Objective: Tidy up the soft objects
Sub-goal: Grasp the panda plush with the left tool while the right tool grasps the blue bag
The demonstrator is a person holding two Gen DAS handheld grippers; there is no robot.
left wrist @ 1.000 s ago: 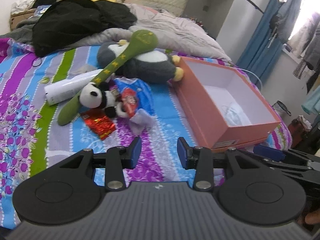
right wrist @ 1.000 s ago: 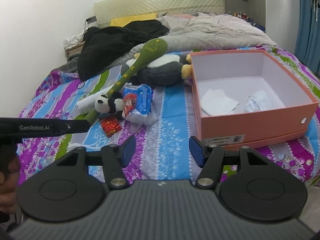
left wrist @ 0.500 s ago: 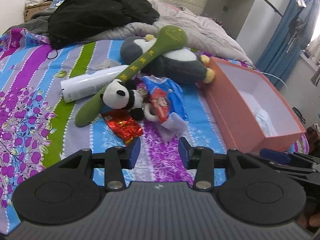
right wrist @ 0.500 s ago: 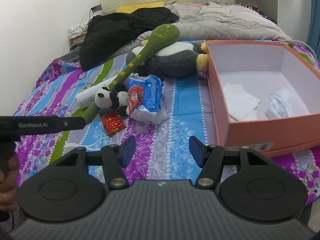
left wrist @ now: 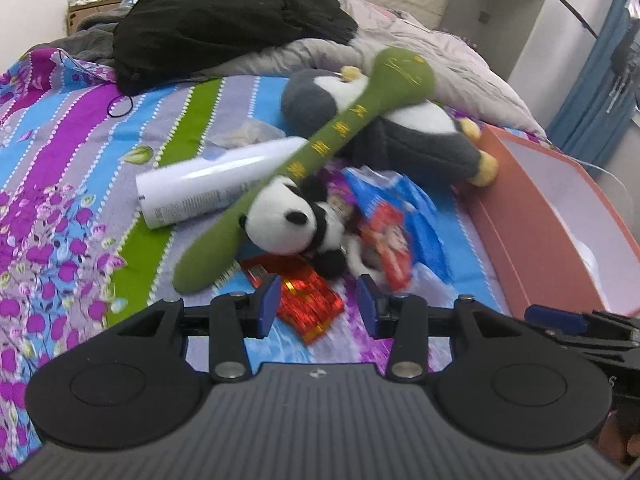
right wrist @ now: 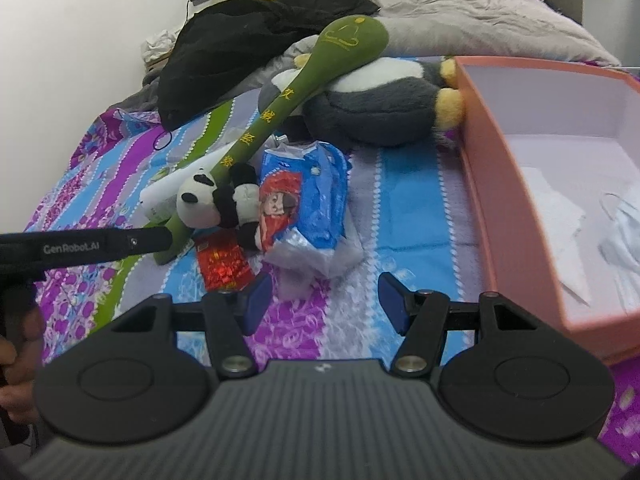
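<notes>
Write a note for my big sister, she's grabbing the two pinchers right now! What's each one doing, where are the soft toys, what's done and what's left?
Left gripper: open, empty, over the red foil packet.
Right gripper: open, empty, above the bedspread near the blue snack bag.
Toys: the small panda lies against the long green plush; the grey penguin lies behind them, its feet by the orange box.
Done: no toy is in the box; only paper and a face mask are in there.
Left: probably pick up each soft toy, panda first since it's nearest.
</notes>
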